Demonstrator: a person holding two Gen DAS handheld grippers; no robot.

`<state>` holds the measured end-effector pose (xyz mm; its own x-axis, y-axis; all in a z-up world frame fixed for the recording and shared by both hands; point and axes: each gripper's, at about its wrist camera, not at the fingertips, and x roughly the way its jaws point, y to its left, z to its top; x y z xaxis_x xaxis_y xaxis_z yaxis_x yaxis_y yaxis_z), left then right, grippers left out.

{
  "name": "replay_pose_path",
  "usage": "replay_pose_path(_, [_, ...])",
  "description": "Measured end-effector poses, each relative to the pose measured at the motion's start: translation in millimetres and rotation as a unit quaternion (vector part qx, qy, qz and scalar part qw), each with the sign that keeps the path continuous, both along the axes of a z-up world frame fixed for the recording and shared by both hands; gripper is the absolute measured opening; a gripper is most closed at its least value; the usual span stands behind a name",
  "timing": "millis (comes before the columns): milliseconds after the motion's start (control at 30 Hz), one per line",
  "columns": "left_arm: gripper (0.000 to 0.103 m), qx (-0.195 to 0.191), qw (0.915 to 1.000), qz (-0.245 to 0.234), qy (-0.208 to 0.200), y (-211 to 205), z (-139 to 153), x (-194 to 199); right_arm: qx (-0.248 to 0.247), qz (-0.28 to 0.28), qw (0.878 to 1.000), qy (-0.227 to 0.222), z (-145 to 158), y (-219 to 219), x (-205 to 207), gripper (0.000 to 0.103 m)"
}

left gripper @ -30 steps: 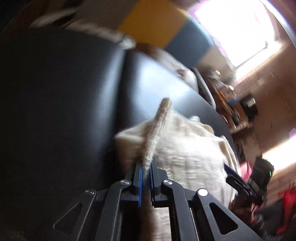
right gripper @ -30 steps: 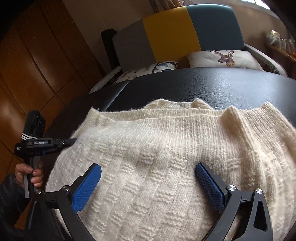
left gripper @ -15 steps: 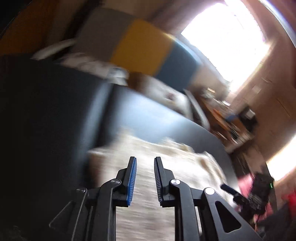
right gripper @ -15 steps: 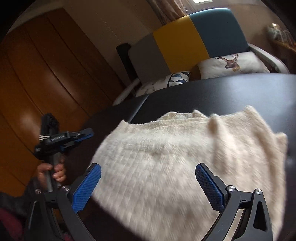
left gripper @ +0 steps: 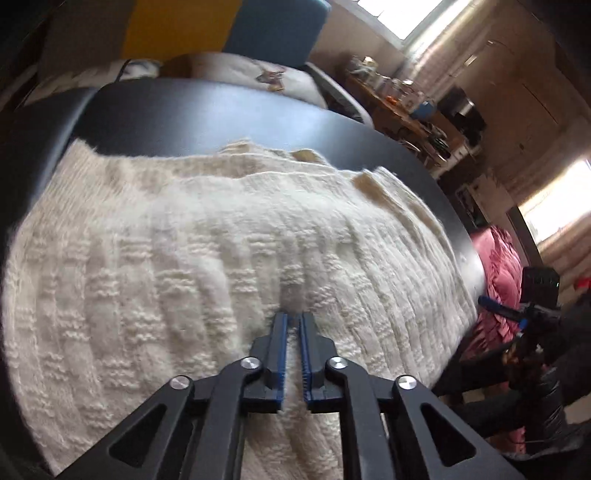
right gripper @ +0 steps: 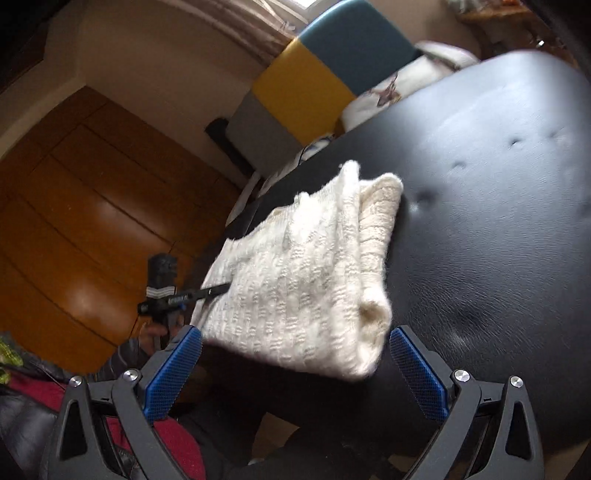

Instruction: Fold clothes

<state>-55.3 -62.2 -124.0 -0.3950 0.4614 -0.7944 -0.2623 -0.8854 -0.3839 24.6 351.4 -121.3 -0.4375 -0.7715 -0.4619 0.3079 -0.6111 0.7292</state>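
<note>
We see a black padded table (right gripper: 498, 206), tricolour sofa (right gripper: 306, 85) at twelve o'clock, wooden panelling (right gripper: 74, 221) at nine, bright window (left gripper: 391, 14) at one.

Sweater (left gripper: 192, 266): cream chunky knit wool, fuzzy, raised rib/block texture, matt. Table (right gripper: 498, 221): black leather-look top, fine grain, slight sheen, w/ small dimples. Left gripper (left gripper: 291, 325) & right gripper (right gripper: 295, 354): matt black plastic arms, shiny metal screws, blue ridged rubbery pads (right gripper: 173, 373). Wall panels (right gripper: 74, 221): glossy varnished wood. Sofa back (right gripper: 306, 88): matt cloth.
</note>
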Motion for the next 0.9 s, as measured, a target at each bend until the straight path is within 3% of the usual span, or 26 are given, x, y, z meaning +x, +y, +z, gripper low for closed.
replay_pose_path(133, [0.005,-0.030,0.9994,-0.002,-0.017,3,-6,-8,-0.015,0.058,0.998,-0.002,-11,-10,-19,0.103])
replay_pose_path(267, [0.013,-0.012,0.9999,0.004,0.004,22,18,-8,-0.031,0.115,0.993,-0.010,-19,-25,-32,0.103])
replay_pose_path(433, [0.015,0.026,0.9941,-0.098,0.038,91,40,-9,-0.041,0.164,0.985,-0.027,-27,-41,-38,0.103])
replay_pose_path(667, [0.015,0.019,0.9817,-0.187,0.029,156,29,-24,-0.045,0.210,0.977,-0.013,-15,-66,-48,0.103])
replay_pose_path(767, [0.015,0.031,0.9796,-0.197,0.019,169,21,-34,-0.020,0.225,0.973,-0.037,-17,-67,-46,0.103])
replay_pose_path(900, [0.016,0.007,0.9810,-0.194,-0.003,181,-1,-44,0.012,0.246,0.967,-0.068,-20,-68,-43,0.103])
